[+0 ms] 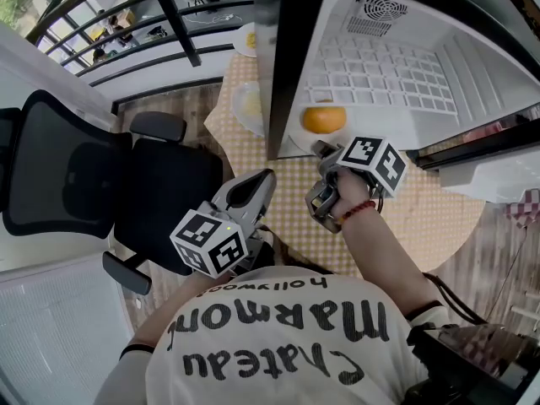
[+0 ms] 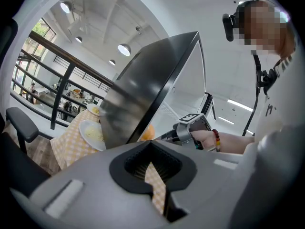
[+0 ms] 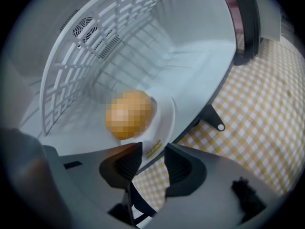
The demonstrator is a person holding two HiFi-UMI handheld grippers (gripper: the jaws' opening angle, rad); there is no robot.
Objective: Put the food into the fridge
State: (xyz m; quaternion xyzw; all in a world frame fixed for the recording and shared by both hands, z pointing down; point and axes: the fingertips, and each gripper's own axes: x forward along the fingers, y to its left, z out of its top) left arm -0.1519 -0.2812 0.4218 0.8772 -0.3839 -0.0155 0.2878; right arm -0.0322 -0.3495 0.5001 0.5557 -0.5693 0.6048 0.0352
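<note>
A small white fridge (image 1: 396, 74) stands open on the checkered table (image 1: 422, 218), its dark door (image 1: 283, 57) swung out to the left. Inside, on the fridge floor near the opening, a white plate (image 3: 164, 116) carries a round orange piece of food (image 3: 128, 113), which also shows in the head view as the orange food (image 1: 324, 118). My right gripper (image 3: 153, 159) is at the fridge mouth; the plate's rim lies between its jaws, which stand apart from it. My left gripper (image 1: 261, 180) hangs back over the table's near-left edge, slightly open and holding nothing.
Two more plates of pale food (image 1: 249, 108) (image 1: 246, 39) sit on the table left of the fridge door. A black office chair (image 1: 76, 175) stands at the left. The fridge's white wire shelf (image 3: 71, 70) runs along its back wall.
</note>
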